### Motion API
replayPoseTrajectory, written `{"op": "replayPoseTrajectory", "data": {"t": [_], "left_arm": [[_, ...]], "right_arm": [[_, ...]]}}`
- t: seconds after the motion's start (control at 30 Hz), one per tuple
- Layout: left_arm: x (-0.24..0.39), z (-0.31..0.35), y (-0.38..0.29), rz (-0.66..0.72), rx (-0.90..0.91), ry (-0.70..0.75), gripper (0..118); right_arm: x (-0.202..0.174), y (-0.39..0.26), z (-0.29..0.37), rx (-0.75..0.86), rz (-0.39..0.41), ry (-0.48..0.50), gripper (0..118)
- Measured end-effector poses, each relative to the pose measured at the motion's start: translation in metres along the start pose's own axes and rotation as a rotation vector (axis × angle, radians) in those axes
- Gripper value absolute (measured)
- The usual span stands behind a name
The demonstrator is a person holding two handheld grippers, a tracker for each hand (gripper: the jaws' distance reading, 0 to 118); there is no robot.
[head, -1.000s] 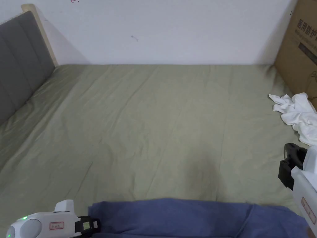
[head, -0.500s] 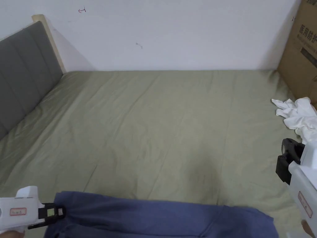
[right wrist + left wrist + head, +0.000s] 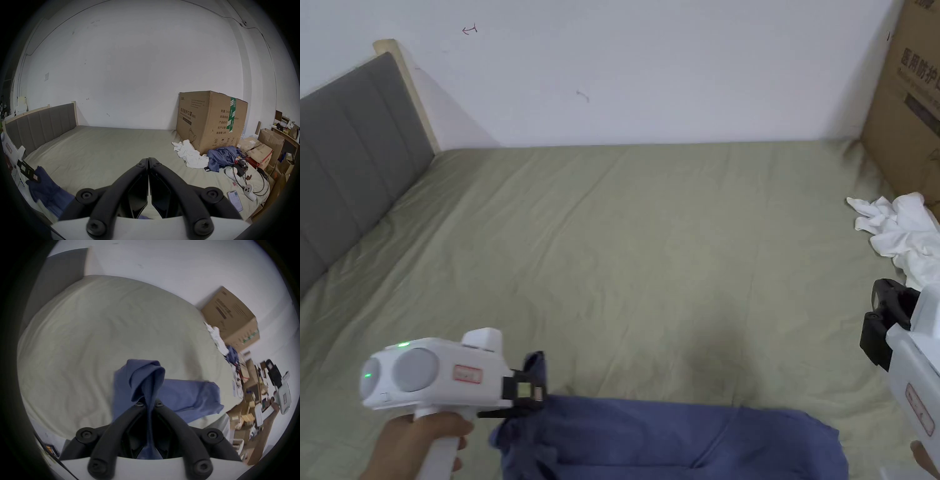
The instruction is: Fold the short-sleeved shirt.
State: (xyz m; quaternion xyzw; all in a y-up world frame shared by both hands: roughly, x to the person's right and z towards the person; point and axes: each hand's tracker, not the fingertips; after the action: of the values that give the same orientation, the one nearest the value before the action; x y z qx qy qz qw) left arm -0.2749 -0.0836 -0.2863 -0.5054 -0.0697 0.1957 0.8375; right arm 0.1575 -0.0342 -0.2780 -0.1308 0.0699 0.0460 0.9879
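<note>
Grey padded headboard (image 3: pixel 344 162) at far left, standing against the white wall (image 3: pixel 650 69). Olive bed sheet (image 3: pixel 650 250) spread wide from it, lightly creased.

Low at left in the head view, left hand (image 3: pixel 415 440) wrapped round the white handle, held roughly level, nose pointing right. Left gripper (image 3: pixel 532 394) pinching an edge of the blue short-sleeved shirt (image 3: pixel 687 437), both jaws pressed on the cloth, a fold of it sticking up just past the tips. From the left gripper view, same cloth bunched between the jaws (image 3: pixel 149 404) and trailing off to the right across the sheet (image 3: pixel 97 331); shirt (image 3: pixel 191 395) lying along the near edge of the bed, its left end lifted.

Compared with half a second ago: left gripper now farther right and higher, hand more fully in frame, the shirt's left end drawn inward and raised, the flat part reaching less far left.

At far right, right gripper (image 3: pixel 881 334) raised beside the bed's edge, pointing away from the person, much as before. Jaws pressed together on nothing, seen in the right gripper view (image 3: pixel 148 160).

Past it, white crumpled garment (image 3: pixel 900 228) on the sheet, touching a cardboard box (image 3: pixel 909 100) by the wall.
</note>
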Motion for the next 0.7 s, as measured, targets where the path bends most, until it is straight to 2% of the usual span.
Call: {"op": "replayPoseTrajectory", "data": {"t": [0.07, 0.27, 0.47, 0.53, 0.57, 0.63, 0.7], "left_arm": [[0.020, -0.022, 0.001, -0.050, -0.036, -0.027, 2], [0.077, -0.101, -0.009, -0.084, -0.148, -0.052, 2], [0.102, -0.170, -0.031, -0.079, -0.231, 0.039, 4], [0.107, -0.181, -0.038, -0.089, -0.230, 0.084, 16], [0.110, -0.184, -0.040, -0.098, -0.231, 0.090, 27], [0.112, -0.181, -0.043, -0.093, -0.212, 0.056, 62], [0.114, -0.171, -0.042, -0.082, -0.186, 0.032, 85]], "right_arm": [[0.005, -0.001, 0.004, 0.002, 0.002, -0.004, 0], [0.021, -0.004, 0.014, -0.001, -0.003, -0.026, 0], [0.033, -0.008, 0.021, -0.011, -0.008, -0.051, 0], [0.036, -0.009, 0.022, -0.015, -0.009, -0.057, 0], [0.037, -0.010, 0.023, -0.016, -0.009, -0.059, 0], [0.038, -0.010, 0.024, -0.020, -0.008, -0.059, 0], [0.040, -0.011, 0.025, -0.021, -0.005, -0.062, 0]]}}
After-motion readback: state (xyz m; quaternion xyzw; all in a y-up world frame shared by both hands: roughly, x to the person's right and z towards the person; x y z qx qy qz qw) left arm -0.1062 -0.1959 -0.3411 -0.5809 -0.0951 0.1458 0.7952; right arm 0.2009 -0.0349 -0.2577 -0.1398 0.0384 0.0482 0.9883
